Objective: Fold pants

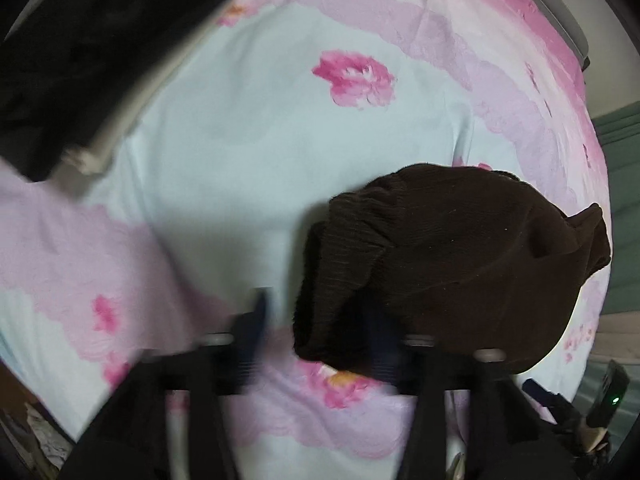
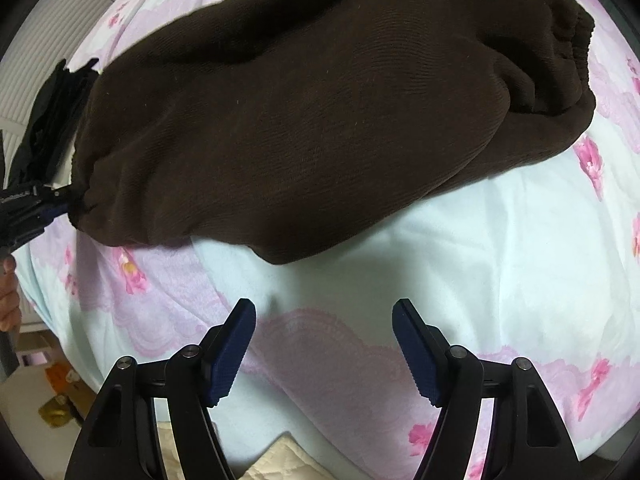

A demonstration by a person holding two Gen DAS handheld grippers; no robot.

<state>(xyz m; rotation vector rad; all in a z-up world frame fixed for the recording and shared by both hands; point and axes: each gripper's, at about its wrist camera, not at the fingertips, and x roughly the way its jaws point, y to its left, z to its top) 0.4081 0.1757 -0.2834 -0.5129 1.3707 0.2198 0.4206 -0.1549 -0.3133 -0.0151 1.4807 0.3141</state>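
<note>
1. On the bed, over a floral sheet [image 2: 500, 248], the brown pants [image 2: 320, 120] lie bunched into a thick fold, elastic waistband at one end.
2. Right gripper [image 2: 324, 344]: fingers apart, nothing btwn them, hovering over bare sheet just short of the pants' near edge.
3. Left gripper [image 1: 320, 344]: blurred in its own view; fingers look apart, one finger [image 1: 252, 332] over bare sheet, the other hidden under/at the pants' [image 1: 440, 264] edge. Can't see pads pressing cloth, so prob. not clamped. In the right wrist view it sits at the pants' far-left end.
4. Risks, as I judge them:
   - Fabric is thick and soft; a pinch on the top layer only could pull the fold apart.
   - Right fingers closing too early would grab sheet, not pants, and drag the bedding.
   - Uneven lift by the two sides would skew the fold.
5. A dark stack [image 1: 80, 60] lies well apart at the sheet's edge; not in the way.
</note>
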